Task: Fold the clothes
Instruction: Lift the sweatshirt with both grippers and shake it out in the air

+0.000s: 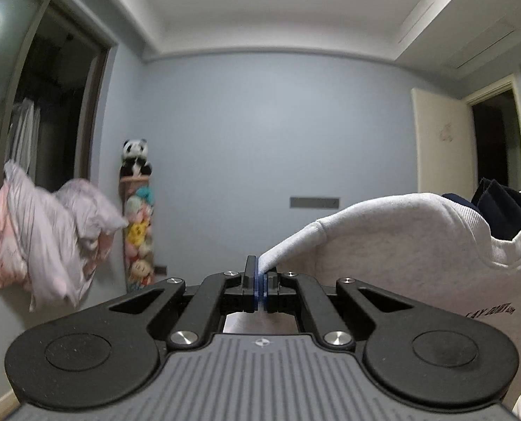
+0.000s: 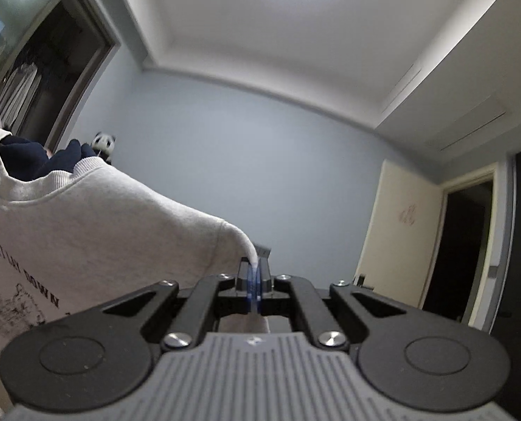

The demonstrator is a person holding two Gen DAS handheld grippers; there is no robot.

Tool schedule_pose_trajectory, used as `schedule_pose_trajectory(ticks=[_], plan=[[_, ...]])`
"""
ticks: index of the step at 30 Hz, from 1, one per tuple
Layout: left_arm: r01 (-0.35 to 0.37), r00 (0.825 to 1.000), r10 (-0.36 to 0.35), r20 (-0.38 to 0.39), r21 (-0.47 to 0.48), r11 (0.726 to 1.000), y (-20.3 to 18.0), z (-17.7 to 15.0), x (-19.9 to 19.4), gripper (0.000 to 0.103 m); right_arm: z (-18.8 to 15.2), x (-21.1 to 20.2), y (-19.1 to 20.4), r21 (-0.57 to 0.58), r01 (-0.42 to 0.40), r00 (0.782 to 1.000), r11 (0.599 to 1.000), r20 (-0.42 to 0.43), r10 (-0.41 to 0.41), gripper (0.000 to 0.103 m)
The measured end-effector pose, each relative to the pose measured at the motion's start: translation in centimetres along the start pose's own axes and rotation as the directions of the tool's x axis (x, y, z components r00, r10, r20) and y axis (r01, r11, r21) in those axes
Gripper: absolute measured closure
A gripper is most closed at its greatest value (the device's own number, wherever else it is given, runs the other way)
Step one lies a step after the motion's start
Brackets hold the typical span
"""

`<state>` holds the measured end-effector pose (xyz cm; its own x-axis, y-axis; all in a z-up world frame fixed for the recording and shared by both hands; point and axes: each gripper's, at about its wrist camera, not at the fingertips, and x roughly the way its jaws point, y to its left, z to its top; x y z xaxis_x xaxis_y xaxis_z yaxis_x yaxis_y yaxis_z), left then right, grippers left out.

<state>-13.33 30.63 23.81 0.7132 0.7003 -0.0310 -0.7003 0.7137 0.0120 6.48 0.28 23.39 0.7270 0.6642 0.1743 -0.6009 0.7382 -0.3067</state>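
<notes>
Left wrist view: the left gripper [image 1: 261, 282] points level across a bedroom, its jaws pinched tight on a shoulder corner of a pale grey sweatshirt [image 1: 400, 245]. The sweatshirt hangs in the air to the right, its neck opening showing a dark blue lining [image 1: 499, 207]. Far off stand a toy panda [image 1: 135, 156], a bundle of pinkish bedding [image 1: 46, 235] and an open door [image 1: 442, 144].

Right wrist view: the right gripper [image 2: 254, 286] tilts slightly upward, jaws clamped on the other shoulder corner. The sweatshirt spreads to the left, printed front facing the camera, collar [image 2: 49, 182] uppermost.

The cloth looks soft, light and floppy, so it will likely sag between the two grips. Shoulder seams seem the sensible holding points, since the thick knit there should not slip.
</notes>
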Motion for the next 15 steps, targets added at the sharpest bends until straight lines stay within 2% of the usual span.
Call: schedule_pose_trajectory(ticks=[3,6,12,15], plan=[[0.003,1.000,-0.003,0.005,0.034,0.999,-0.7,0.4,0.2,0.100,0.3,-0.4,-0.6,-0.015,0.006,1.000,1.000,0.011,-0.006,0.101],[0.001,0.998,0.002,-0.057,0.060,0.998,-2.0,-0.5,2.4,0.100,-0.7,1.1,-0.3,-0.031,-0.001,1.000,1.000,-0.027,0.000,0.101],[-0.002,0.984,0.017,-0.180,0.084,0.997,-3.0,-5.2,9.9,0.100,-6.1,7.8,0.7,-0.013,-0.027,0.987,1.000,-0.159,0.025,0.100],[-0.015,0.968,0.038,-0.250,0.091,0.996,-2.9,-7.6,14.3,0.100,-9.1,11.6,1.5,-0.001,-0.041,0.974,0.999,-0.222,0.039,0.100]])
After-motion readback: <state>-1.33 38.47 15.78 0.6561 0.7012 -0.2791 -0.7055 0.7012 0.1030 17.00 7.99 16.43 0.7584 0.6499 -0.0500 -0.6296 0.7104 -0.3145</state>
